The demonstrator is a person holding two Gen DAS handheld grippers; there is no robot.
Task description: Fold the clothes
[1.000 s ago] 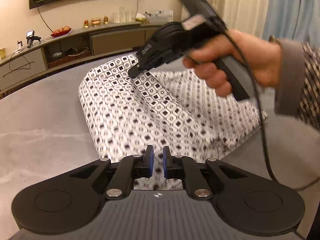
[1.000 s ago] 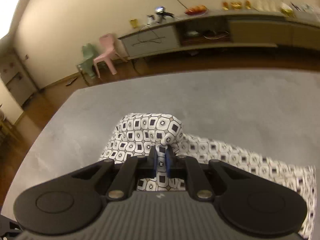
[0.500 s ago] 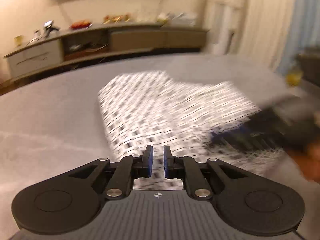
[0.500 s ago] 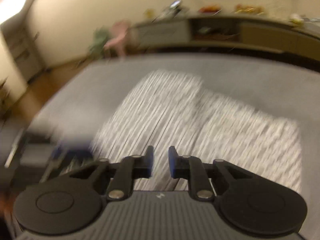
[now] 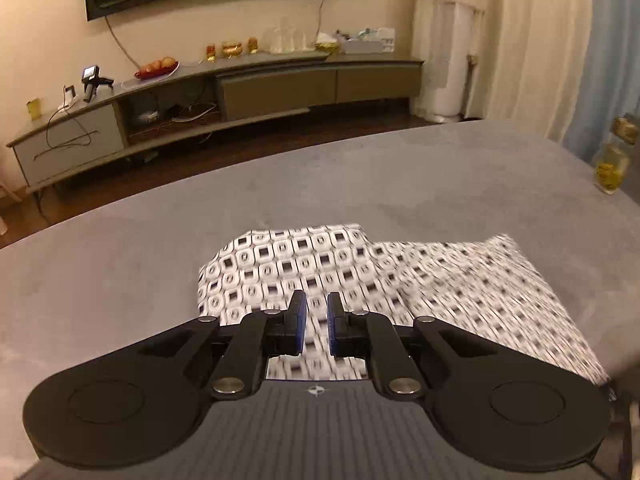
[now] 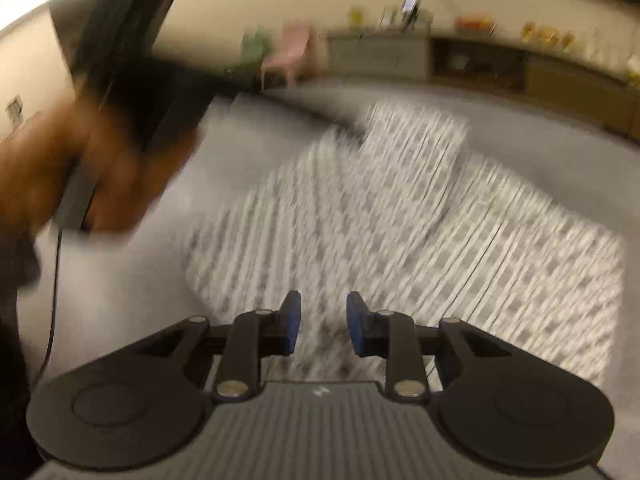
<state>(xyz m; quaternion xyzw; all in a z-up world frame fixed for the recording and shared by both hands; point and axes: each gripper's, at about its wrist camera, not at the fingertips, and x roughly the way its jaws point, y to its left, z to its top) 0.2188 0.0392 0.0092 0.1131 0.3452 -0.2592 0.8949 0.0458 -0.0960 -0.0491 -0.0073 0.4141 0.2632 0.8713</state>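
A white cloth with a black square print (image 5: pixel 460 280) lies folded on the grey table (image 5: pixel 120 260), one thicker layer on its left part. My left gripper (image 5: pixel 317 326) hovers over the cloth's near edge. Its blue pads stand a narrow slit apart with nothing pinched. In the blurred right wrist view the same cloth (image 6: pixel 400 220) spreads out ahead. My right gripper (image 6: pixel 323 326) hangs above its near edge with its jaws opening and nothing between them. A person's hand (image 6: pixel 100 168) with the left gripper's black body fills the upper left of that view.
A long low sideboard (image 5: pixel 240 88) with fruit, glasses and small items runs along the far wall. A glass jar (image 5: pixel 610 164) stands by the table's right edge, curtains behind it. A pink chair (image 6: pixel 288 52) is on the floor beyond the table.
The right gripper let go of the cloth fold it pinched, drew back and widened its jaws. The left gripper swung sideways; the right hand left its view. The cloth now lies flat.
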